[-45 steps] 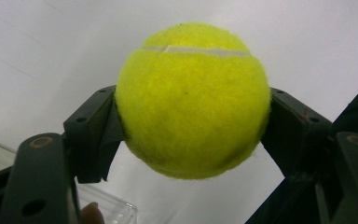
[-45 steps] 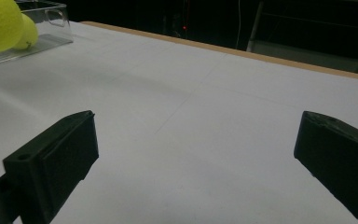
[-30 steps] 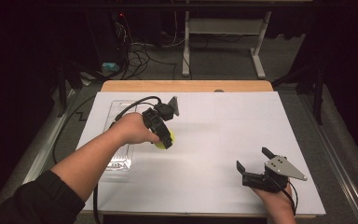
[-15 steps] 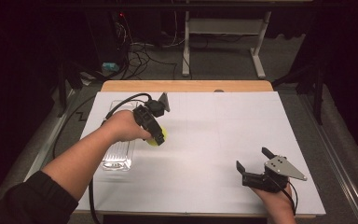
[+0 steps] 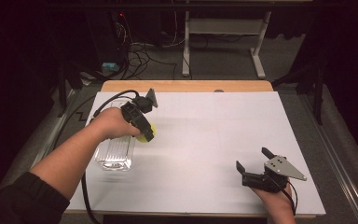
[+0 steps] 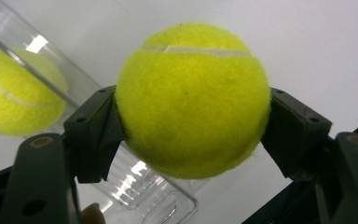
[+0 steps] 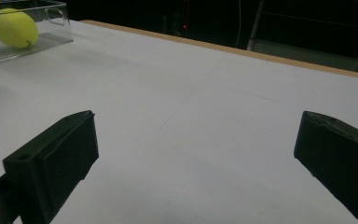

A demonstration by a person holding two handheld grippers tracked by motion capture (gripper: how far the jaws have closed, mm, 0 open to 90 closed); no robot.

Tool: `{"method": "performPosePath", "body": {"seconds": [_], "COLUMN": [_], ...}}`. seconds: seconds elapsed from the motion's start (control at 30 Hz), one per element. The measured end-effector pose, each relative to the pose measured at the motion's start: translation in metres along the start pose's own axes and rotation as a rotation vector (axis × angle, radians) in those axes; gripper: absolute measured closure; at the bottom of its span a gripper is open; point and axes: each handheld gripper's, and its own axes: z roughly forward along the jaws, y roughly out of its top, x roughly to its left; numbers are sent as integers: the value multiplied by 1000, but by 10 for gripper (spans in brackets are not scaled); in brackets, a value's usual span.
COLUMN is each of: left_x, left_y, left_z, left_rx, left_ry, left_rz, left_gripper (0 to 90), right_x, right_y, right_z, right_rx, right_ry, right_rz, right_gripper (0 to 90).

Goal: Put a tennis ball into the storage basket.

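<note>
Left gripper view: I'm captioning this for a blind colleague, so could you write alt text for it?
A yellow tennis ball fills the centre, clamped at its sides between the two black jaws of the left tongs. Behind it at left, a second tennis ball lies inside a clear plastic container on the white table.

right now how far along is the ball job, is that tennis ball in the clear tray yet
Not yet. In hand: the left gripper is shut on the tennis ball, carried beside the clear tray. Done, by the look of it: a second yellow ball already sits in that tray. Left: bring the held ball over the tray and let go. The right gripper rests open on the white table, holding nothing.
</note>
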Motion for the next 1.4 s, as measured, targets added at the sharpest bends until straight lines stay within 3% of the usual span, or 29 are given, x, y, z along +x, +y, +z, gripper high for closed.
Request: {"method": "performPosePath", "body": {"seconds": [0.9,1.4], "left_x": [44,57], "left_y": [-37,-52], "left_z": [-6,-7], "left_rx": [8,15], "left_ry": [30,45], "left_rz": [-107,-147], "left_gripper": [273,273], "right_x": [1,1], "right_y": [0,0], "right_z": [0,0], "right_rx": [2,2], "right_ry": [2,1], "right_rz": [2,1], "right_gripper": [0,0]}}
